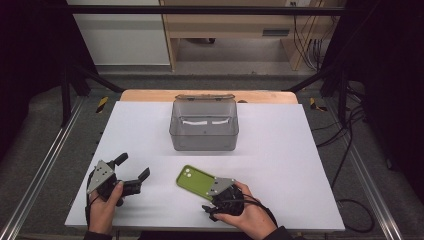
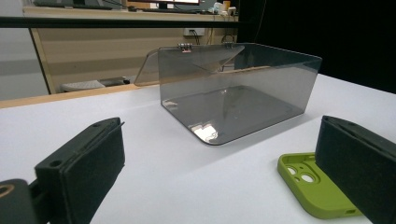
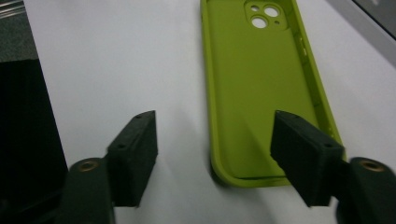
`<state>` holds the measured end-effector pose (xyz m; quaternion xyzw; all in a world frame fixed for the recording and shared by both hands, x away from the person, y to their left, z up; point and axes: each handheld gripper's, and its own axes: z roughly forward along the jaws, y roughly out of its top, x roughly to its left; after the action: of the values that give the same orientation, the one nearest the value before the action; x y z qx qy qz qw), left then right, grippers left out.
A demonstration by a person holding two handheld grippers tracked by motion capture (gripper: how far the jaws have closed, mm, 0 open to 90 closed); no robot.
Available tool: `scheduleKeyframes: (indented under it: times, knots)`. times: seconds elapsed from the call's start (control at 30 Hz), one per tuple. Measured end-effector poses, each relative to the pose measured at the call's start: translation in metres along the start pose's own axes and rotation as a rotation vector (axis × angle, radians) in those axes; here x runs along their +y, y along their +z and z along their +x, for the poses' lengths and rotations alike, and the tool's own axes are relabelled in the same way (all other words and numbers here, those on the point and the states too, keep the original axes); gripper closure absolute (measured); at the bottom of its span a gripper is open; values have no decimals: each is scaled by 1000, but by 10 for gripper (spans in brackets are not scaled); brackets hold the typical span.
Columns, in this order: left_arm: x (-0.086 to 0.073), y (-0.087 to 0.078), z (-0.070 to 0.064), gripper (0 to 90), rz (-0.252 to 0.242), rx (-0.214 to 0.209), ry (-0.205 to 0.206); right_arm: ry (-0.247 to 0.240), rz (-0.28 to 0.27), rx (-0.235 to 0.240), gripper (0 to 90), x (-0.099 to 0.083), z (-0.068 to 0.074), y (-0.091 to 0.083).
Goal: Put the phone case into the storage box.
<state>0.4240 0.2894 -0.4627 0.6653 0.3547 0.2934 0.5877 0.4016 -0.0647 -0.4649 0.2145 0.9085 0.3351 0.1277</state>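
A green phone case point(image 1: 192, 180) lies hollow side up on the white table sheet, camera cutout at its far end. My right gripper point(image 1: 216, 189) is over its near end, open. In the right gripper view the case point(image 3: 254, 84) runs away from the open gripper point(image 3: 215, 128), its near edge between the jaws and its right rim under the right fingertip point(image 3: 299, 144). My left gripper point(image 1: 132, 167) stands open left of the case, holding nothing. In the left gripper view this gripper point(image 2: 222, 156) faces a clear grey box point(image 2: 238, 88), and the case point(image 2: 308, 186) lies by the right jaw.
The clear grey box point(image 1: 204, 127) stands at the table's middle, lid swung open behind it, nothing visible inside. The white sheet point(image 1: 285, 160) has bare room left and right of the box. Metal rails and cables run along both sides of the table.
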Motion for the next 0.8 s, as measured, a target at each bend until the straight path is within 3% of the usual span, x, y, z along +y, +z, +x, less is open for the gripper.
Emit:
scheduleKeyframes:
  times: [0.1, 0.3, 0.57, 0.8]
  knots:
    - [0, 0, 0, 13, 1, -1, 1, -5, 5, 25, 529, 0, -1, 2]
    - [0, 0, -1, 13, 1, -2, 1, -20, 14, 37, 682, 0, 0, 4]
    - [0, 1, -1, 12, 5, -3, 4, -30, 31, 26, 769, 0, 0, 5]
    - [0, 2, -3, 12, 12, -6, 11, -98, 34, -34, 801, -1, 8, 6]
